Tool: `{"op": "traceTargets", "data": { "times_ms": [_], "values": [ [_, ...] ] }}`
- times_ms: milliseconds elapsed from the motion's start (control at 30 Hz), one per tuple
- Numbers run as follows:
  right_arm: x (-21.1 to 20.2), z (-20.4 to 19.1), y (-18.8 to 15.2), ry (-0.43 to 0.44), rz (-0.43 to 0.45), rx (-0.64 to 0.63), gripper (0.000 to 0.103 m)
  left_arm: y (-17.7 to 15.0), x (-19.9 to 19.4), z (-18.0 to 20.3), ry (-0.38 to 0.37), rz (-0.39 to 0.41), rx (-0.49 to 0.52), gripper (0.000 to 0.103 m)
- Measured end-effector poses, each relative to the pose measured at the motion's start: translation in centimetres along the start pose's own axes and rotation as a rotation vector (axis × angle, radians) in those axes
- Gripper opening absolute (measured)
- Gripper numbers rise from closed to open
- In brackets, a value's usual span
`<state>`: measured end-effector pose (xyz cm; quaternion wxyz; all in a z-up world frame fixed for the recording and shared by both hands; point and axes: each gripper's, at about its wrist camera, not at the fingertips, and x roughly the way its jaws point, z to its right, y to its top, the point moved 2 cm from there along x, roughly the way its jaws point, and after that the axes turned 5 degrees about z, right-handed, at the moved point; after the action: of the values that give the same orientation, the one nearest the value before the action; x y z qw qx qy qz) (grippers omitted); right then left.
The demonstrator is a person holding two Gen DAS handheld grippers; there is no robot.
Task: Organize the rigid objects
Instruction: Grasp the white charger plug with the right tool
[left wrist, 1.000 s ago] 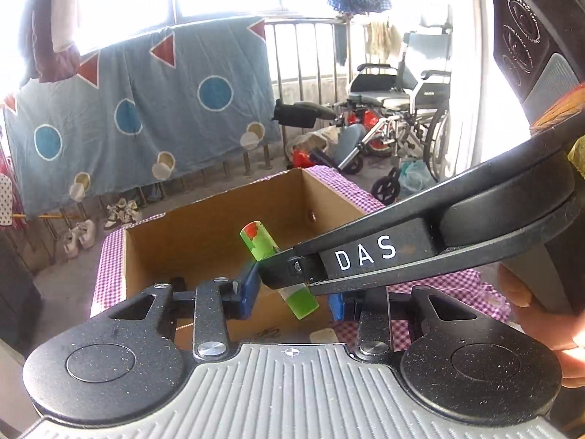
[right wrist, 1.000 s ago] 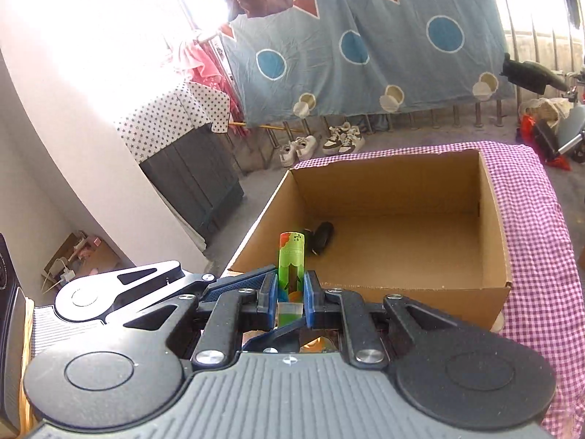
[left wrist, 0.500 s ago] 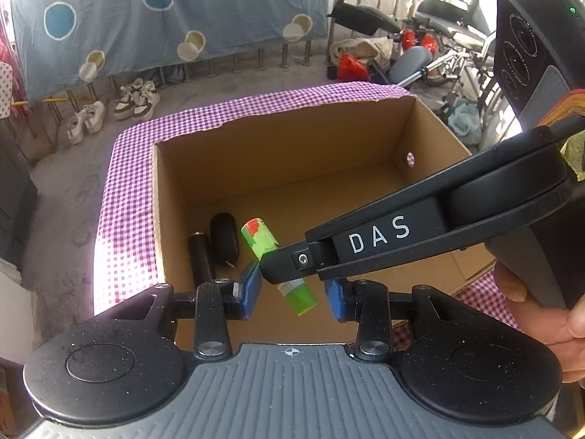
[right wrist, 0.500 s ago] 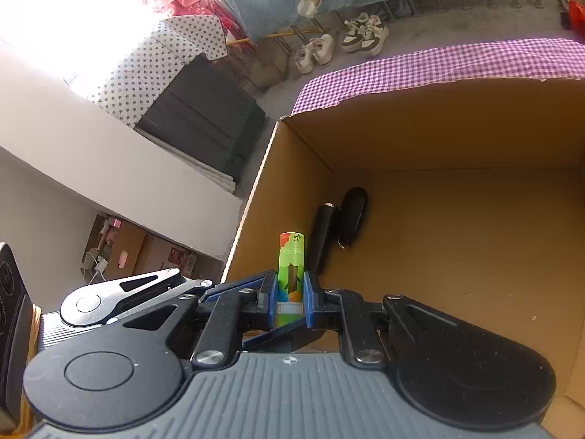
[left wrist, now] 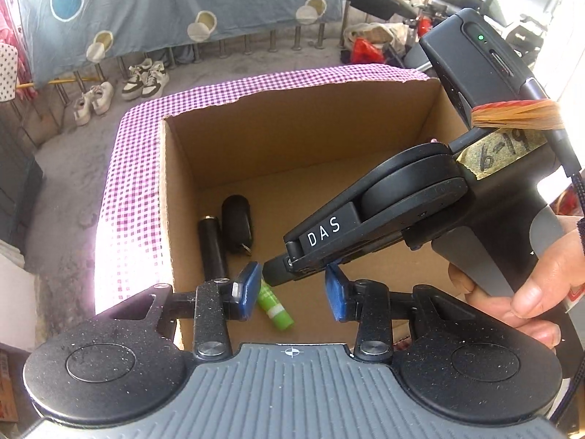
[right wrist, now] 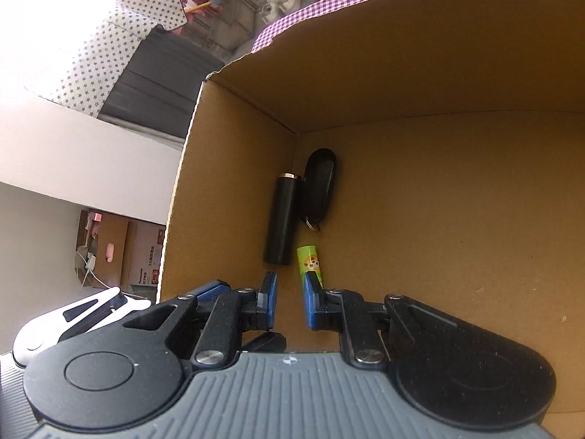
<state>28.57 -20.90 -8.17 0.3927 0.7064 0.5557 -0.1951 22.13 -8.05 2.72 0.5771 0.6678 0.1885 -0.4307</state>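
An open cardboard box point(left wrist: 292, 128) stands on a purple checked cloth point(left wrist: 128, 190). On its floor lie a black cylinder point(right wrist: 281, 219), a black key fob point(right wrist: 319, 186) and a green tube point(right wrist: 310, 265), side by side by the left wall. My right gripper point(right wrist: 290, 303) is open and empty just above the green tube's near end. In the left wrist view the right gripper reaches into the box; the green tube point(left wrist: 276, 309) lies under it. My left gripper point(left wrist: 292, 292) is open and empty above the box's near edge.
The box's left wall point(right wrist: 226, 190) is close beside the right gripper. Beyond the table are a blue patterned sheet point(left wrist: 164, 7) on a railing, shoes point(left wrist: 146, 77) on the floor and a cardboard carton point(right wrist: 139, 256) by the wall.
My right gripper lowered into the box, opened and let go of the green tube, which now lies on the box floor. Both grippers tilted further down over the box.
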Motion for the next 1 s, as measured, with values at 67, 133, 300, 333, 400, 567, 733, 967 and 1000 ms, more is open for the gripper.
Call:
{"op": "traceTargets", "data": {
  "times_ms": [67,133,300,333,400,567,733,967,1000],
  "values": [
    [-0.6,0.0,-0.1,0.001,0.012,0.005,0.017,-0.1,-0.5,0.2,0.003,0.009,-0.001,0.038],
    [-1.6,-0.2,-0.2,0.014,0.031,0.010,0.017,0.0,-1.2,0.2,-0.002,0.021,-0.002,0.038],
    [-6.8,-0.8,-1.8,0.044,0.137,-0.011,0.017,-0.5,-3.5,0.9,-0.024,0.075,0.009,0.038],
    [-8.1,-0.9,-2.4,0.051,0.163,-0.015,0.017,-0.7,-4.2,1.0,-0.032,0.088,0.010,0.038],
    [-11.0,-1.0,-3.9,0.061,0.229,-0.029,0.017,-1.1,-5.4,1.3,-0.051,0.116,0.007,0.039],
    [-18.5,-0.6,-9.3,0.059,0.425,-0.083,0.017,-3.4,-9.1,2.7,-0.108,0.227,0.003,0.039],
    [-21.5,1.3,-15.7,0.012,0.539,-0.078,0.018,-7.8,-11.4,5.7,-0.138,0.396,0.023,0.047],
    [-18.4,6.0,-19.0,0.005,0.513,0.082,0.018,-11.2,-7.0,11.0,-0.123,0.358,0.145,0.047],
    [-18.0,6.4,-19.3,0.000,0.508,0.093,0.018,-11.4,-6.1,11.7,-0.103,0.349,0.166,0.047]
  ]
}}
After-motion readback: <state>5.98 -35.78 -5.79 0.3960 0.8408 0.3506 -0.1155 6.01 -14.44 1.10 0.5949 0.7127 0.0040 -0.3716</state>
